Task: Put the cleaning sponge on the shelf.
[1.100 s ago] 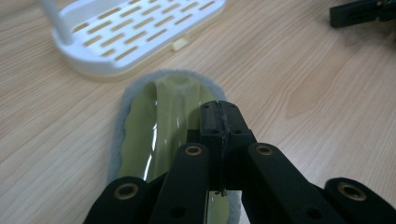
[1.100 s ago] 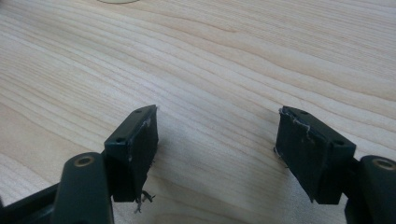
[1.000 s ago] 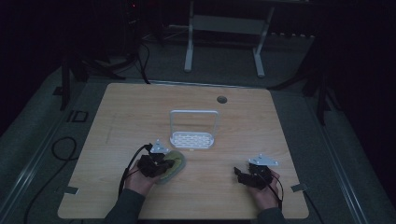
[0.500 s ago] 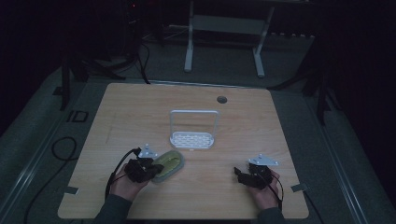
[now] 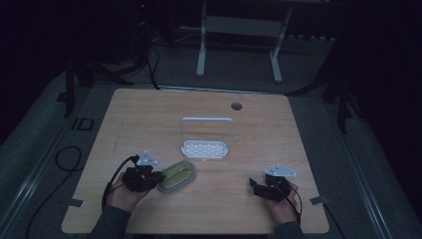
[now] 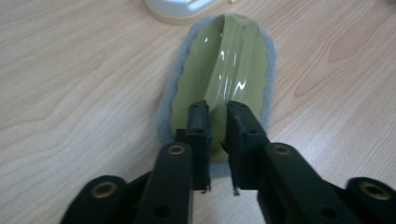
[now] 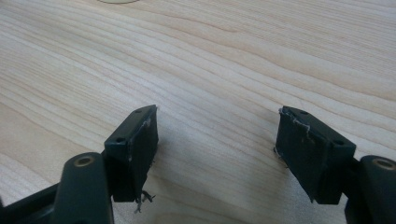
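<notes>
Leftmost: left gripper (image 5: 149, 178), held low at the near-left part of the wooden table (image 5: 149, 114), jaws drawn nearly together on the raised central ridge of the green scrubber (image 5: 177, 176); in the left gripper view, pads pinching that glossy olive handle (image 6: 219, 122) at its near end, only a narrow gap between them. Scrubber itself: oval, green plastic top over a grey fibrous pad (image 6: 164, 102) showing as a rim all round, lying flat on the table, just in front of the white drying rack (image 5: 206, 148) and apart from it or barely touching; cannot tell which. Rack: perforated white base with an upright wire-like frame, standing near the table's middle; its near edge seen at the top of the left gripper view (image 6: 180, 8). Farther back: round cable hole (image 5: 236, 106) in the tabletop. Rightmost: right gripper (image 5: 263, 187), resting at the near-right part of the table, well apart from scrubber and rack; in the right gripper view (image 7: 215, 140), jaws spread wide, nothing between them but bare wood. Step judged in hand: grasp of the scrubber by its ridge, lift not yet begun. Next move probably calls for: firm closure on the slippery ridge, then a level lift clear of the table toward the rack, right gripper free to steady the rack.
</notes>
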